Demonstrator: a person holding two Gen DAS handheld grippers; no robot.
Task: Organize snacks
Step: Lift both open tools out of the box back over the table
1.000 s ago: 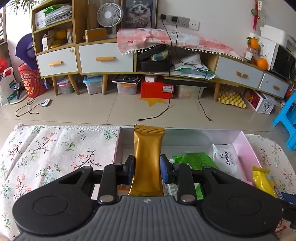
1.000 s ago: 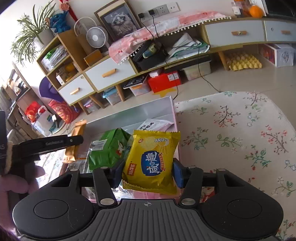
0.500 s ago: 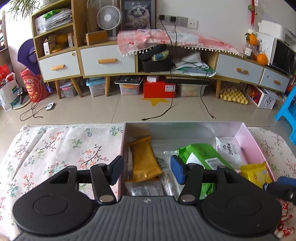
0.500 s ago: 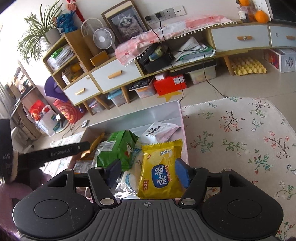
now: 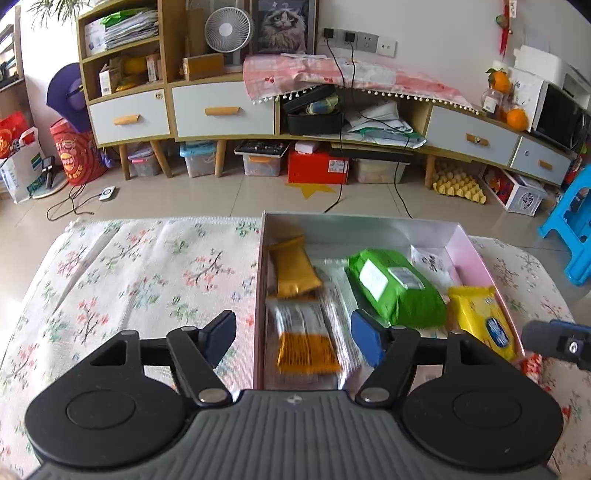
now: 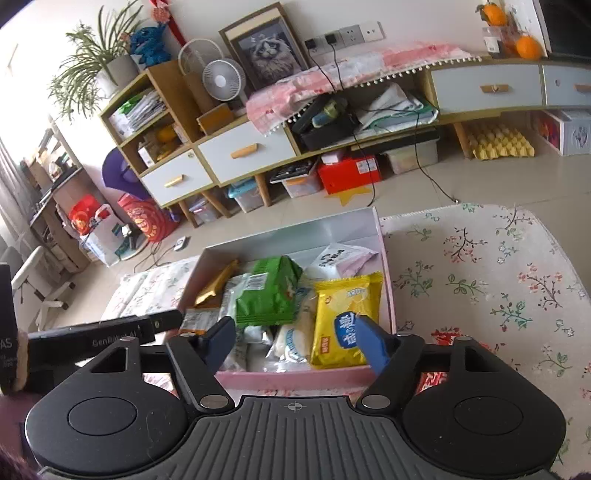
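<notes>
Gold bar (image 5: 297,267) and yellow packet (image 6: 345,321), both gripped a second ago, now lie in pink box (image 5: 476,254); left gripper (image 5: 293,338) and right gripper (image 6: 291,341) opening, empty; both deposits done.

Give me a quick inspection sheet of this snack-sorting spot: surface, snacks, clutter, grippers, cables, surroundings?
Surface: floral tablecloth, bare where seen.
Job's things: pink box holding gold packet, green packet, yellow packet and others.
Clutter: nothing seen on the cloth.
Grippers: left gripper and right gripper opening, nothing between the fingers.
Cables: black cords trailing across the floor.
Surroundings: drawer cabinet, fan, blue stool.
</notes>
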